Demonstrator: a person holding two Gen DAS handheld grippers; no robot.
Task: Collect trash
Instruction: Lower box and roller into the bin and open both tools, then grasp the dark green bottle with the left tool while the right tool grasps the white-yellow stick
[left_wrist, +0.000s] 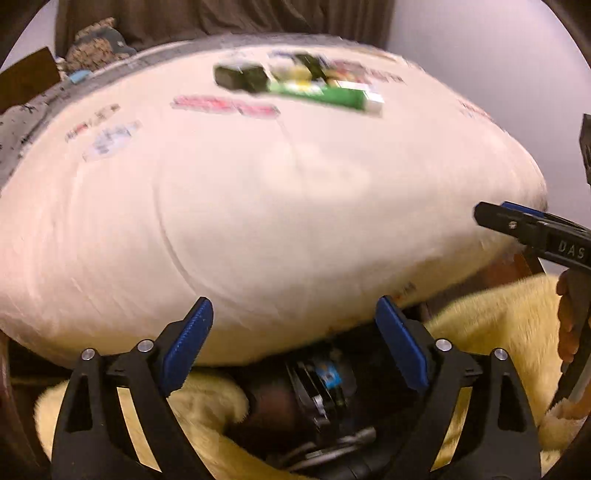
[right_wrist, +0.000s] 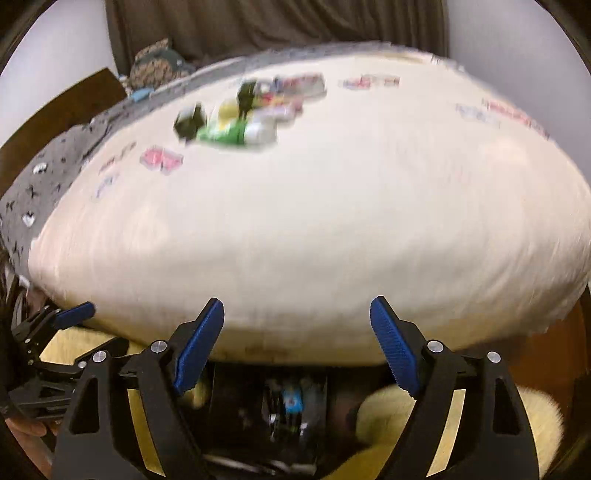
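Observation:
A cluster of trash lies at the far side of a white cloth-covered table (left_wrist: 280, 206): a green box (left_wrist: 325, 95), a black box (left_wrist: 240, 76) and other blurred wrappers. The same cluster shows in the right wrist view, with the green box (right_wrist: 225, 134) and a black piece (right_wrist: 190, 123). My left gripper (left_wrist: 295, 314) is open and empty at the table's near edge. My right gripper (right_wrist: 297, 315) is open and empty at the near edge too, and it also shows in the left wrist view (left_wrist: 491, 216). Both views are motion-blurred.
Flat printed red and blue patches (left_wrist: 225, 105) mark the cloth. A grey patterned fabric (right_wrist: 40, 184) lies at the left. A yellow fluffy cloth (left_wrist: 491, 325) and dark gear (left_wrist: 317, 384) sit below the table edge. A dark curtain (right_wrist: 258, 26) hangs behind.

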